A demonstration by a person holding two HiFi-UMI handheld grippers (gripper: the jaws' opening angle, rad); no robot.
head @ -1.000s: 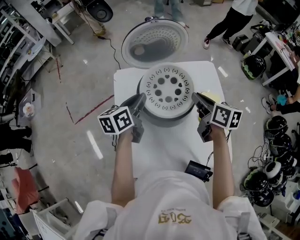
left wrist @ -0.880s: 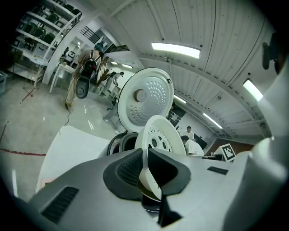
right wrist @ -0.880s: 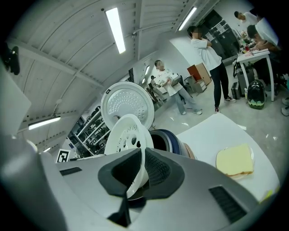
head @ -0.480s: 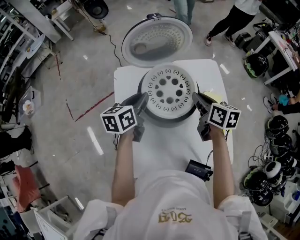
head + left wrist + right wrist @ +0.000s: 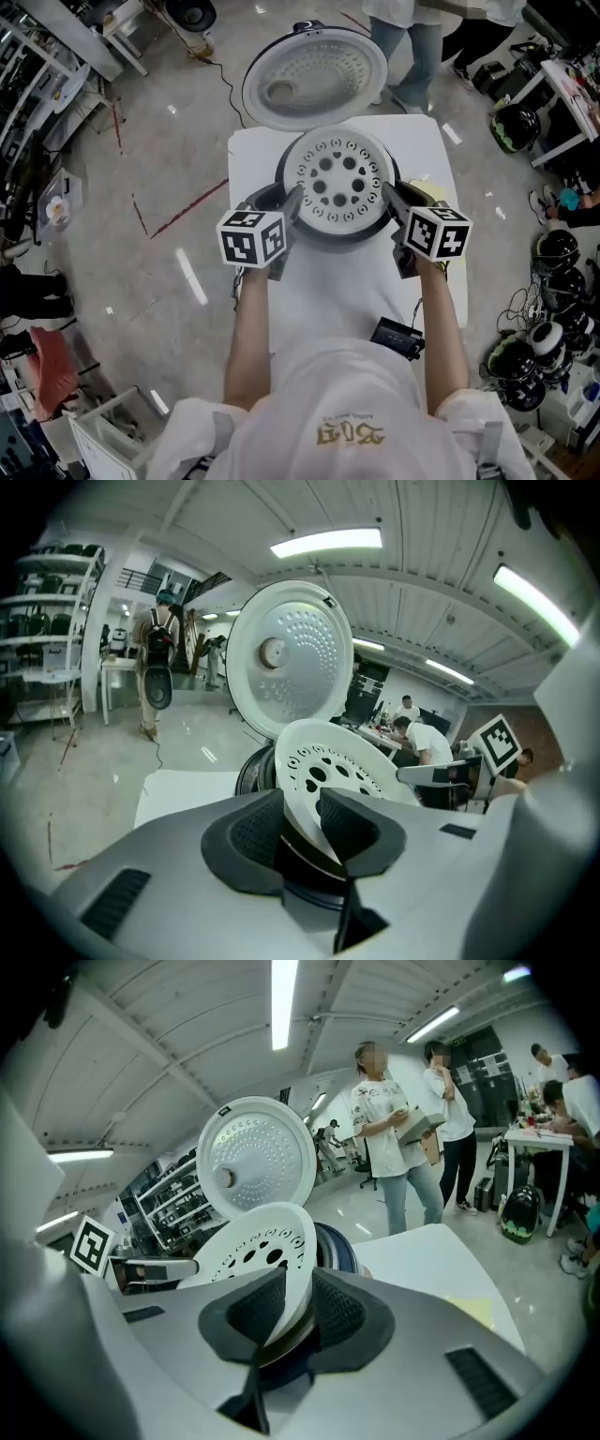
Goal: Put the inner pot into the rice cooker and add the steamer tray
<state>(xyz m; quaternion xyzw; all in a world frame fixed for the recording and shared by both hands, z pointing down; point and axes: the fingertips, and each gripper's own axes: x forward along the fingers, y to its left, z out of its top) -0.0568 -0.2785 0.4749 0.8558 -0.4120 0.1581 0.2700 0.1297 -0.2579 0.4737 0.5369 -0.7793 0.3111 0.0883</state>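
Cataloguing steamer tray (image 5: 337,183): round, perforated, seated level on top of rice cooker (image 5: 339,242) at far middle of counter (image 5: 319,300), with lid (image 5: 314,75) swung open behind. Flanked by left hand-held gripper (image 5: 284,200) at left rim and right hand-held gripper (image 5: 395,200) at right rim, equally near, each aimed inward toward tray centre. Noted for both: jaws just been opening, rim standing between pads with no pinch, so judged released. No long axis on a round tray; withdrawal likely straight outward from each rim. Shown by head view only: tray centred over cooker. Shown by gripper views only: slack beside rim and dark cooker wall beneath. Inner pot hidden under tray, presumably already seated.
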